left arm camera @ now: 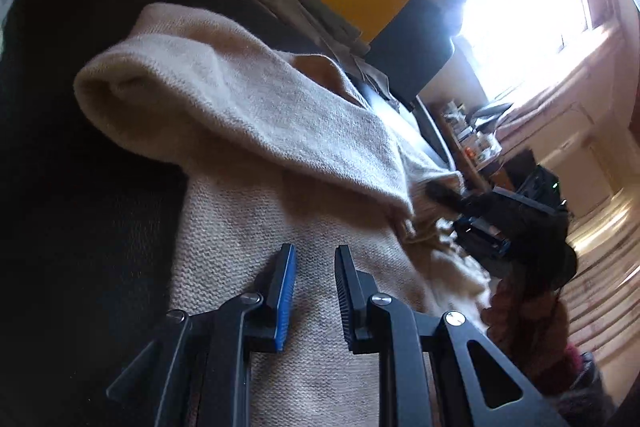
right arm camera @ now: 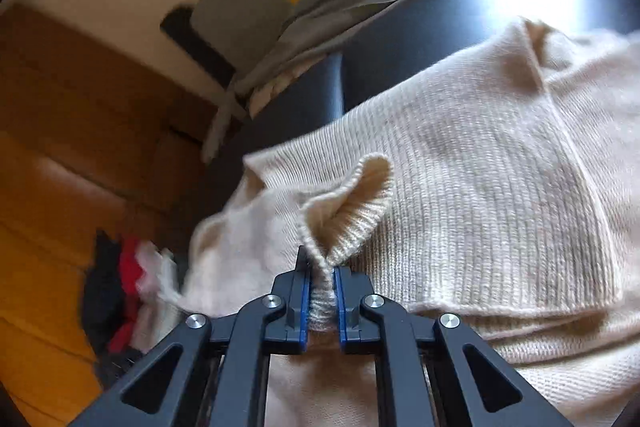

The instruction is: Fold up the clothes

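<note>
Pinching the ribbed cuff [right arm camera: 348, 207] of the cream sweater [right arm camera: 500, 163] with my right tongs [right arm camera: 320, 275], clamped tight; left tongs [left arm camera: 315, 255] hang parted, empty, just above the knit spread over the black bench [left arm camera: 80, 107].

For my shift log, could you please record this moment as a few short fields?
garment: cream knit sweater, partly folded
surface: dark seat
right gripper: shut on the sweater's ribbed edge
left gripper: open above the sweater, holding nothing
nearby: grey cloth on the seat's far edge; clothes pile on the floor
</note>
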Tool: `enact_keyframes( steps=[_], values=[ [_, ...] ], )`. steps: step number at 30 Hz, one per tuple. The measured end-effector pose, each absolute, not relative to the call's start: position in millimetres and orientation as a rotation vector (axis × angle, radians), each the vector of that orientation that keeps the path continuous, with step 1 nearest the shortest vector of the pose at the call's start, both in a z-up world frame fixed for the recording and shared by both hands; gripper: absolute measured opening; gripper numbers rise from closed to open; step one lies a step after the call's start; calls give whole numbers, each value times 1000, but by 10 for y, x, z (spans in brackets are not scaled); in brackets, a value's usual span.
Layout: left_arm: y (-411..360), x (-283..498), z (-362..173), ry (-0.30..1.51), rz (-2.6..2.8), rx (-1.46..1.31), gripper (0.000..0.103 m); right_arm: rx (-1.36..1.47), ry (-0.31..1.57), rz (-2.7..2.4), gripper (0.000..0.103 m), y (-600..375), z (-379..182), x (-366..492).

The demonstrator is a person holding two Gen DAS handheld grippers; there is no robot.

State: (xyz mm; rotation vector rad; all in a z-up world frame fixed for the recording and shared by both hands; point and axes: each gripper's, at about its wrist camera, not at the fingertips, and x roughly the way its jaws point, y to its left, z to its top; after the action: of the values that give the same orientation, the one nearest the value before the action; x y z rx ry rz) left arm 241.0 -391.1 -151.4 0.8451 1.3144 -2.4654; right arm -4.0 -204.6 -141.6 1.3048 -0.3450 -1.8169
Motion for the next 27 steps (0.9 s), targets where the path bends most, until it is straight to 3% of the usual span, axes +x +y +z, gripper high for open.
enact_keyframes(
  steps=[2, 10, 17, 23, 27],
  values=[
    [-3956, 2418, -1503, 1353, -2450, 828, 21, 1295, -260, -1813, 10, -2142, -1338, -19],
    [-4120, 2192, -1382, 1304, -2432, 788, 21, 933, 8, -1801, 10, -2623, 85, 89],
    [-4327, 2045, -1322, 1264, -2366, 761, 22, 702, 78, -1872, 10, -2605, 1055, 44],
    [-4364, 2126, -1464, 1264, -2316, 809, 22, 736, 22, -2013, 10, -1921, 908, -315],
    [-4252, 2258, -1502, 1253, -2335, 818, 22, 952, -113, -2089, 10, -1125, 143, -709]
  ],
)
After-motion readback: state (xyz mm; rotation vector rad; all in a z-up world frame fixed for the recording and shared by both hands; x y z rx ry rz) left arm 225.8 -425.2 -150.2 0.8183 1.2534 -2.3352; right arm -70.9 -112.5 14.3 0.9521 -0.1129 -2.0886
